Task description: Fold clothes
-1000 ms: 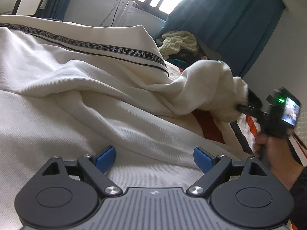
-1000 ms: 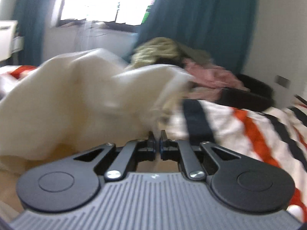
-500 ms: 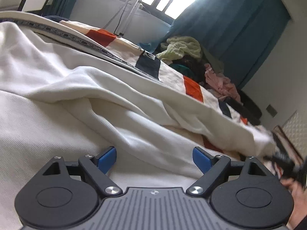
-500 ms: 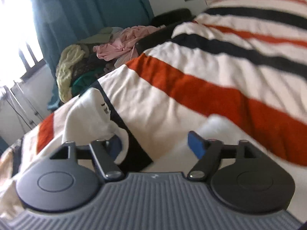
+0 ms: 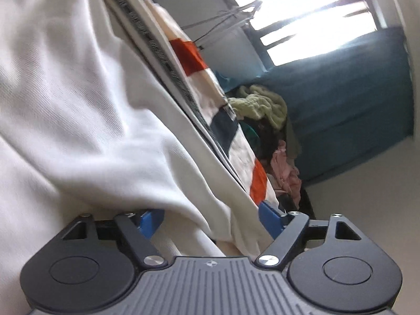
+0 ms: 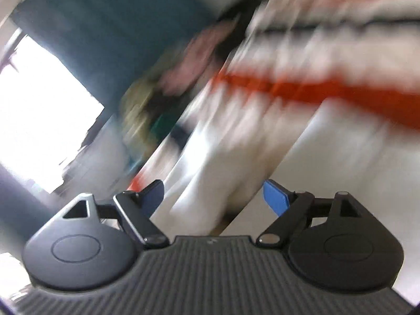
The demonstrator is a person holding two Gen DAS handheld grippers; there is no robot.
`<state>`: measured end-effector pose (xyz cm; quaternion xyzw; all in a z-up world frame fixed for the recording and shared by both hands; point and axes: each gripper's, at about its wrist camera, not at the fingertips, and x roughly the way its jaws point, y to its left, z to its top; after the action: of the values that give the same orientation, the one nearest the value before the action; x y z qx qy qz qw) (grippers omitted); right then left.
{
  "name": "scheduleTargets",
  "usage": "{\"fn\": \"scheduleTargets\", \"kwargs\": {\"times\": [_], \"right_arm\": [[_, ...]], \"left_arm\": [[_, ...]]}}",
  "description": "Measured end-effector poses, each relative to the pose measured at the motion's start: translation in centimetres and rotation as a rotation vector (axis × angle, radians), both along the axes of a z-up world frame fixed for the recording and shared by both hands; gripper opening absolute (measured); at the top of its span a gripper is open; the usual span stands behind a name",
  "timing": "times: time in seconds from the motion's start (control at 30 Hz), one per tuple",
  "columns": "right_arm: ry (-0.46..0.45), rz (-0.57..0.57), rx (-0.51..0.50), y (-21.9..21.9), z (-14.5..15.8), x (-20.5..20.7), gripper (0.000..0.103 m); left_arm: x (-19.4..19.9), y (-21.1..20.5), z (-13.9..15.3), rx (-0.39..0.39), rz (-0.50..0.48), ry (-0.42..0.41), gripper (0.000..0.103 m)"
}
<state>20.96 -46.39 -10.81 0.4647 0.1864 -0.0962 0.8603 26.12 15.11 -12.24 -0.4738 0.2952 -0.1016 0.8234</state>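
Left wrist view: the cream garment [image 5: 78, 99] lies on the striped bed [image 5: 231, 136], its trimmed edge running away from me, a fold between my spread left hand-held gripper [image 5: 210, 220]. My right hand-held gripper [image 6: 212, 197], also spread, is blurred, holding nothing; the left looks nearer.

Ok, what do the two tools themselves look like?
Both match. The left tool and the right tool each have blue fingertips on black linkage arms with silver pivot screws, two round black discs, and a grey ribbed body with a small round emblem. No cables or sleeves show.
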Motion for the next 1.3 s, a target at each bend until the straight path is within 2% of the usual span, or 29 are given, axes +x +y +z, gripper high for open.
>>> {"fn": "scheduleTargets", "kwargs": {"times": [0.03,0.13,0.23,0.33,0.37,0.4,0.43,0.5,0.53,0.57,0.67,0.7,0.77,0.87,0.93,1.0,1.03,1.13,1.23,1.27,1.3], "right_arm": [[-0.012,0.056,0.084,0.5,-1.1,1.1,0.085],[0.018,0.112,0.174,1.1,-3.5,4.7,0.084],[0.067,0.05,0.126,0.4,-4.8,7.9,0.083],[0.098,-0.057,0.107,-0.6,-4.2,10.6,0.082],[0.109,-0.092,0.098,-0.9,-3.9,11.4,0.077],[0.129,-0.132,0.069,-1.3,-2.9,12.3,0.052],[0.149,-0.17,0.039,-1.7,-1.7,13.3,0.021],[0.149,-0.184,-0.033,-2.7,1.4,15.1,0.012],[0.094,-0.178,-0.073,-3.1,3.5,15.5,0.01],[0.037,-0.171,-0.115,-3.4,5.6,15.9,0.01],[-0.161,-0.139,-0.337,-2.7,10.5,14.7,0.01],[-0.221,-0.138,-0.389,-2.8,10.9,13.7,0.01],[-0.244,-0.164,-0.421,-3.9,9.8,11.7,0.01],[-0.063,-0.229,-0.339,-7.0,4.1,9.2,0.011],[0.078,-0.26,-0.245,-9.0,-0.6,7.5,0.011],[0.156,-0.26,-0.167,-10.4,-4.6,6.1,0.011],[0.156,-0.252,-0.157,-10.2,-5.9,5.6,0.009],[0.115,-0.242,-0.213,-9.7,-6.7,4.9,0.009],[0.113,-0.24,-0.278,-9.2,-6.1,5.0,0.016],[0.124,-0.24,-0.299,-9.2,-5.6,5.1,0.022],[0.135,-0.24,-0.321,-9.1,-5.1,5.2,0.041]], "left_arm": [[0.2,0.3,-0.3,-0.017,0.006,0.007,0.076],[0.8,0.5,-0.8,-0.018,0.007,0.02,0.076],[0.9,0.1,-1.1,0.021,0.001,-0.008,0.076],[0.7,-0.5,-1.3,0.07,-0.006,-0.04,0.076],[0.7,-0.8,-1.4,0.084,-0.008,-0.046,0.076],[0.7,-1.0,-1.3,0.101,-0.01,-0.05,0.076],[0.8,-1.3,-1.2,0.119,-0.014,-0.052,0.076],[0.9,-1.5,-1.1,0.136,-0.015,-0.054,0.076],[0.8,-1.5,-1.0,0.136,-0.015,-0.056,0.076],[0.7,-1.5,-1.0,0.134,-0.015,-0.059,0.076],[0.6,-1.3,-1.0,0.109,-0.006,-0.057,0.075],[0.4,-1.2,-0.9,0.104,-0.005,-0.058,0.075],[0.1,-1.2,-0.7,0.11,-0.002,-0.057,0.075],[-0.1,-1.5,-0.4,0.135,-0.002,-0.058,0.075],[-0.2,-2.0,-0.1,0.18,-0.009,-0.06,0.075],[-0.6,-2.6,0.3,0.238,-0.016,-0.066,0.074],[-1.0,-2.9,0.6,0.268,-0.018,-0.071,0.074],[-2.5,-3.8,1.5,0.357,-0.027,-0.087,0.075],[-3.9,-4.8,2.4,0.446,-0.035,-0.103,0.079],[-4.4,-5.1,2.7,0.476,-0.038,-0.108,0.079],[-4.8,-5.4,3.0,0.506,-0.041,-0.113,0.079]]}}
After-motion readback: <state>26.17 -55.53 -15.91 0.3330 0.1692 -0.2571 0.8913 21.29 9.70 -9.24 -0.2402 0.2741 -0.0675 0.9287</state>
